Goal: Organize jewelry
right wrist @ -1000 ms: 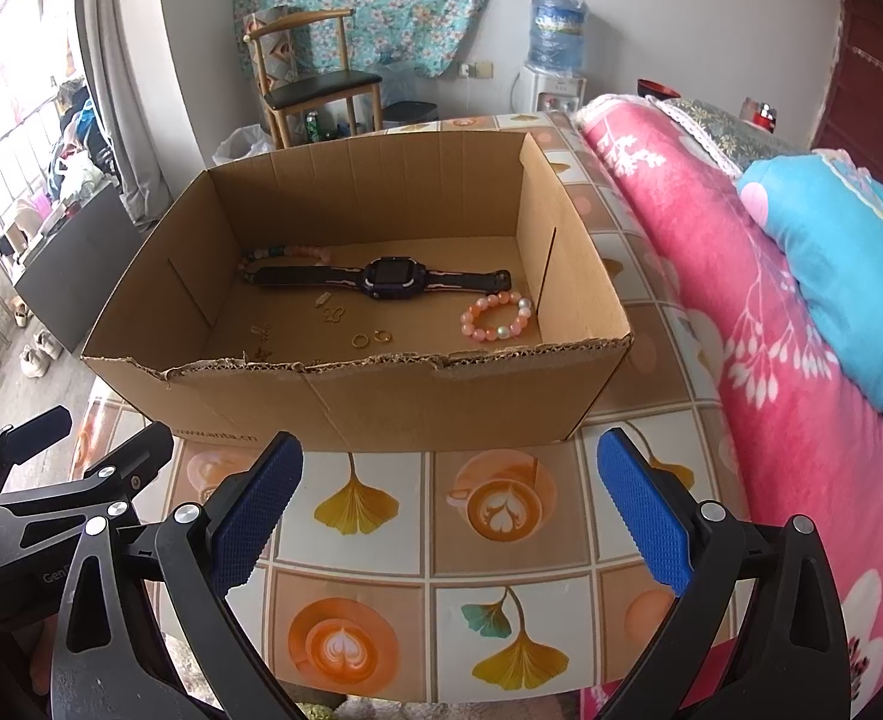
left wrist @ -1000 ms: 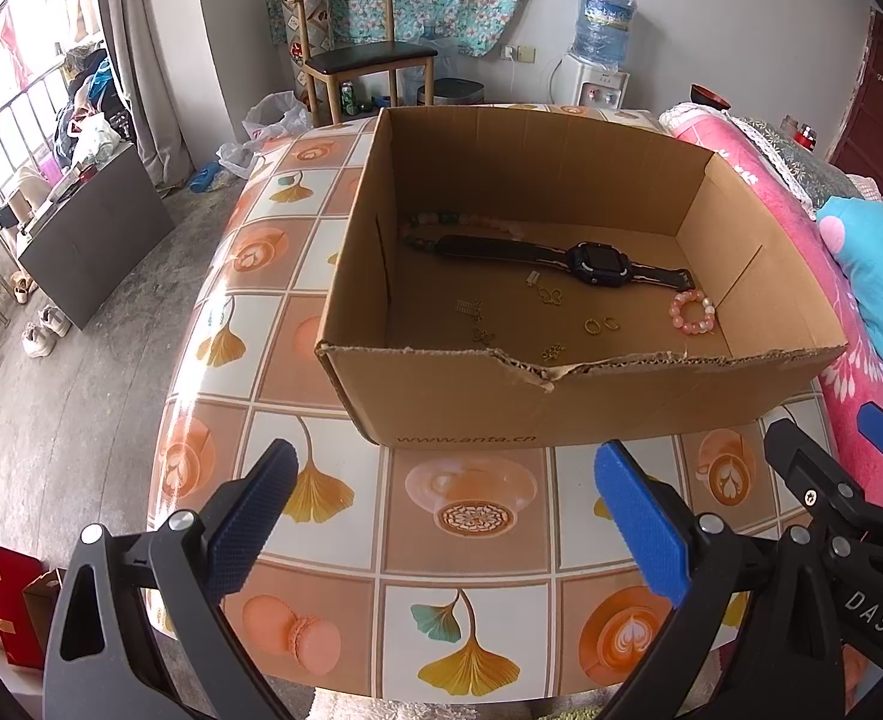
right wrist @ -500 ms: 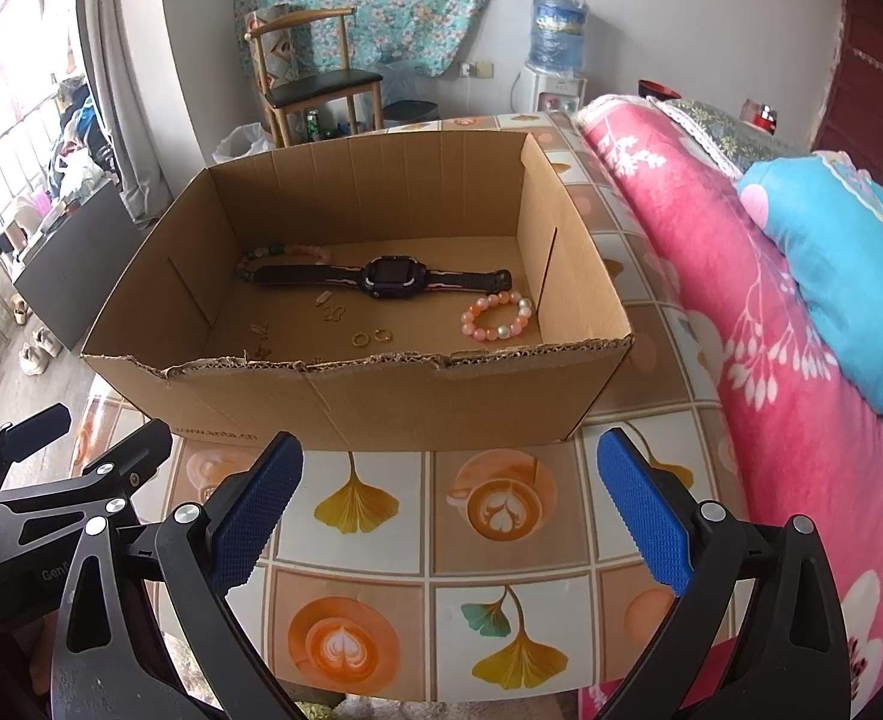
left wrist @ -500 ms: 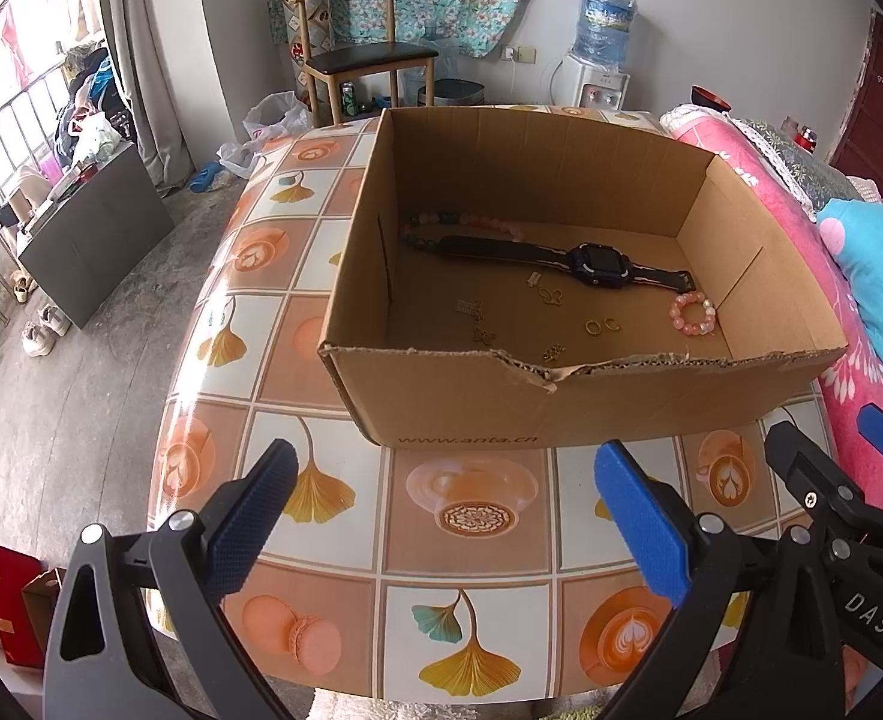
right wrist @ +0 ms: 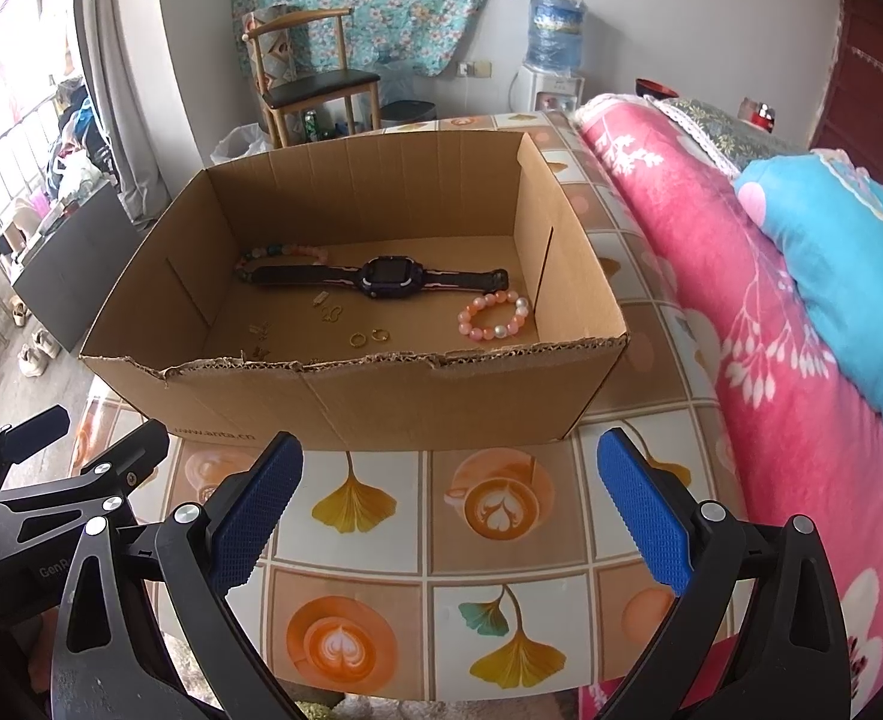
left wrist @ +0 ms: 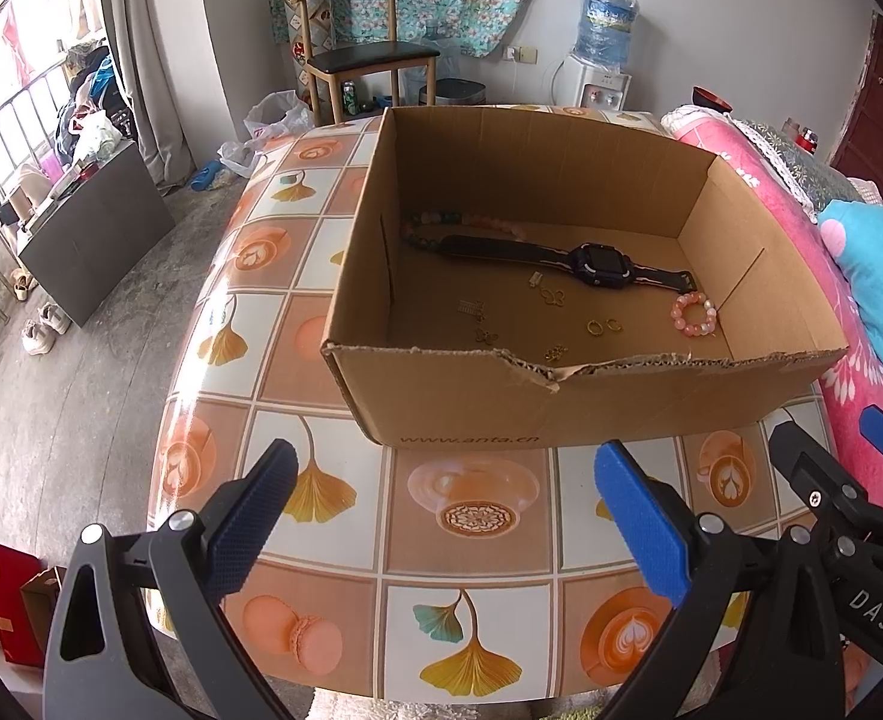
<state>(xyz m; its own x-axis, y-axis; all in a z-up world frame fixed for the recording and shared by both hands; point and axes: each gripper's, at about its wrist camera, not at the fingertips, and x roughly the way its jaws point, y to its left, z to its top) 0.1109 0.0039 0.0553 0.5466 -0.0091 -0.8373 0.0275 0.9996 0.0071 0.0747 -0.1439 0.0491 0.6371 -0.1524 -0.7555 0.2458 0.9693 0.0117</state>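
An open cardboard box [left wrist: 561, 402] [right wrist: 381, 402] stands on the tiled table. Inside lie a black watch [left wrist: 597, 261] [right wrist: 390, 277], a pink bead bracelet [left wrist: 694, 313] [right wrist: 494, 315], a multicoloured bead bracelet [left wrist: 441, 221] [right wrist: 279, 252], two gold rings [left wrist: 602, 326] [right wrist: 368, 337] and several small gold pieces [left wrist: 483, 324]. My left gripper [left wrist: 441, 516] is open and empty, hovering in front of the box's near wall. My right gripper [right wrist: 450, 510] is open and empty, also in front of the box, to the right of the left one.
The table [left wrist: 297, 360] has a patterned tile cover and its left edge drops to the concrete floor. A pink quilt [right wrist: 741, 300] and blue pillow [right wrist: 849, 252] lie along the right. A wooden chair [left wrist: 369, 66] and a water dispenser [left wrist: 603, 60] stand at the back wall.
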